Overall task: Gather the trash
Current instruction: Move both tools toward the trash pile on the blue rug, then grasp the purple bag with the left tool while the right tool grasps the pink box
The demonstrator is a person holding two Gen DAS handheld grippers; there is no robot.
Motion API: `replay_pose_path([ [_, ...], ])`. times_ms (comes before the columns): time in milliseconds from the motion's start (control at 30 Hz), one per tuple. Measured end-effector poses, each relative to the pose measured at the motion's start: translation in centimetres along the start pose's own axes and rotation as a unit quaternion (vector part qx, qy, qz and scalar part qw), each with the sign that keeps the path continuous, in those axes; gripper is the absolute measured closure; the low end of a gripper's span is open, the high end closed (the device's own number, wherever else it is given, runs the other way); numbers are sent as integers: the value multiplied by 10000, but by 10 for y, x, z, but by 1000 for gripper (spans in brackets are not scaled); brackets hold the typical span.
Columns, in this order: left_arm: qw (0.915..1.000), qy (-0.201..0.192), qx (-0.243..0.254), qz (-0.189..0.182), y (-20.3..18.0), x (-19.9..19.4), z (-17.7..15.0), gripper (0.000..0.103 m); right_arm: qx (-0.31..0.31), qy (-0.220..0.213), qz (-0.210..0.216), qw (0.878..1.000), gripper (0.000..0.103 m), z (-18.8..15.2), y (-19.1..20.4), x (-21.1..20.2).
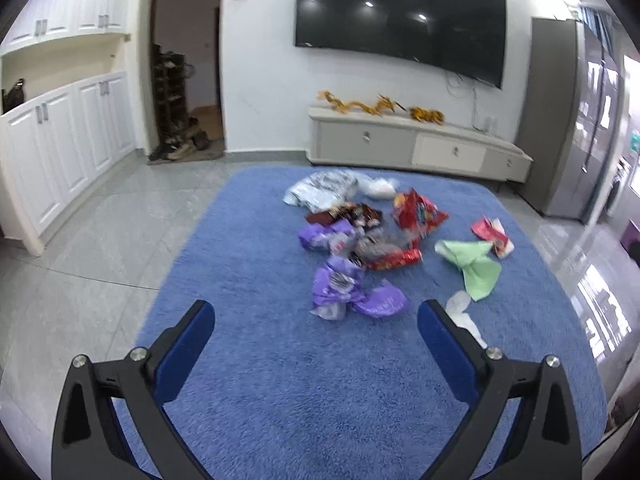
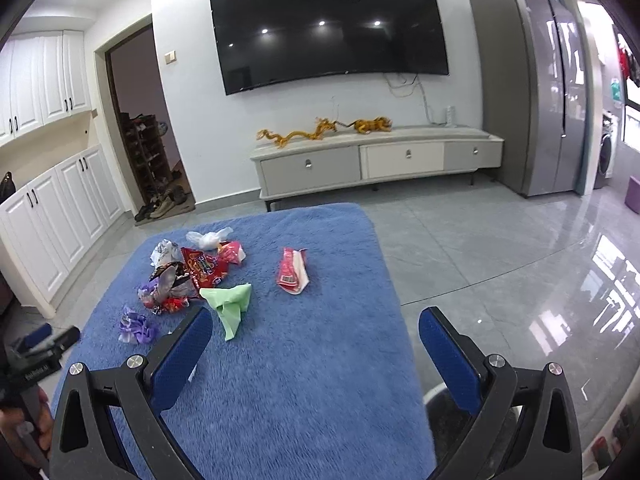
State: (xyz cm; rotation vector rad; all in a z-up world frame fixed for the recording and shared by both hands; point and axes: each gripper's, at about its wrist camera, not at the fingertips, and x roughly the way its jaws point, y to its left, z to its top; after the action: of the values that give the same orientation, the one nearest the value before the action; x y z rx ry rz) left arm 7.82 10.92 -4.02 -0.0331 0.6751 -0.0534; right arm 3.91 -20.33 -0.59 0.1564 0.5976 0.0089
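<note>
Left wrist view: the left gripper (image 1: 316, 316) hangs spread wide and empty over a blue shag rug (image 1: 280, 400), its blue-padded fingers (image 1: 184, 352) clear of everything. Nearest ahead lies a crumpled purple wrapper (image 1: 352, 290), with a white scrap (image 1: 464, 312) just beside the right finger. Beyond sit a second purple wrapper (image 1: 324, 236), a green plastic bag (image 1: 476, 268), a red snack bag (image 1: 418, 216) and a small red-and-white packet (image 1: 492, 234), the central pile overlapping too much for an exact count. All look light, soft and crinkly, likely slippery; a pinch on a bunched fold should hold best.

Right wrist view: the right gripper (image 2: 316, 328) is likewise fully parted and carrying nothing, above the same rug (image 2: 300, 400). The green bag (image 2: 230, 306) sits closest, touching the pile (image 2: 184, 276); one red-and-white packet (image 2: 292, 274) lies apart to the right, one purple wrapper (image 2: 138, 326) apart to the left. The other gripper (image 2: 40, 344) shows at the left edge. A dark container (image 2: 448, 416), possibly a bin, shows partly beneath the right finger.
</note>
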Motion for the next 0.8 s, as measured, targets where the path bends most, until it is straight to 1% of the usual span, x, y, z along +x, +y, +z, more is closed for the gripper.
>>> replay_pose_path([
  [100,9995,179,48,-263,-2,22,-1,8,5,170,103,9998,0,4,2,25],
  [133,9991,249,53,-351,-2,32,1,11,4,244,175,9995,0,6,3,36],
  [233,9981,385,10,-484,1,56,9,14,43,442,367,9983,2,12,6,66],
  [300,9974,506,-15,-519,3,75,15,18,14,563,425,9975,2,17,8,92],
  [367,9962,639,-54,-589,3,93,18,24,-14,714,482,9963,5,22,9,118],
  [400,9958,693,-69,-599,4,99,18,25,24,817,562,9951,8,25,9,137],
  [467,9947,815,-100,-614,4,114,18,32,57,968,552,9938,13,28,10,162],
  [500,9939,885,-139,-644,4,122,18,34,65,1099,550,9924,16,28,10,180],
  [533,9930,951,-178,-671,5,126,17,39,77,1185,532,9915,21,28,9,191],
  [567,9921,1018,-216,-702,7,131,15,46,88,1264,507,9907,24,27,9,202],
  [600,9911,1087,-247,-729,9,136,13,50,113,1356,506,9894,29,26,8,214],
  [633,9903,1128,-272,-765,10,139,12,56,164,1454,518,9879,36,23,6,224],
  [700,9902,1086,-263,-836,10,138,11,61,211,1582,486,9860,43,20,3,236],
  [767,9906,1051,-223,-844,8,137,11,66,165,1566,437,9865,49,18,2,238],
  [800,9909,1030,-199,-843,7,136,11,67,138,1554,420,9869,62,18,3,237],
])
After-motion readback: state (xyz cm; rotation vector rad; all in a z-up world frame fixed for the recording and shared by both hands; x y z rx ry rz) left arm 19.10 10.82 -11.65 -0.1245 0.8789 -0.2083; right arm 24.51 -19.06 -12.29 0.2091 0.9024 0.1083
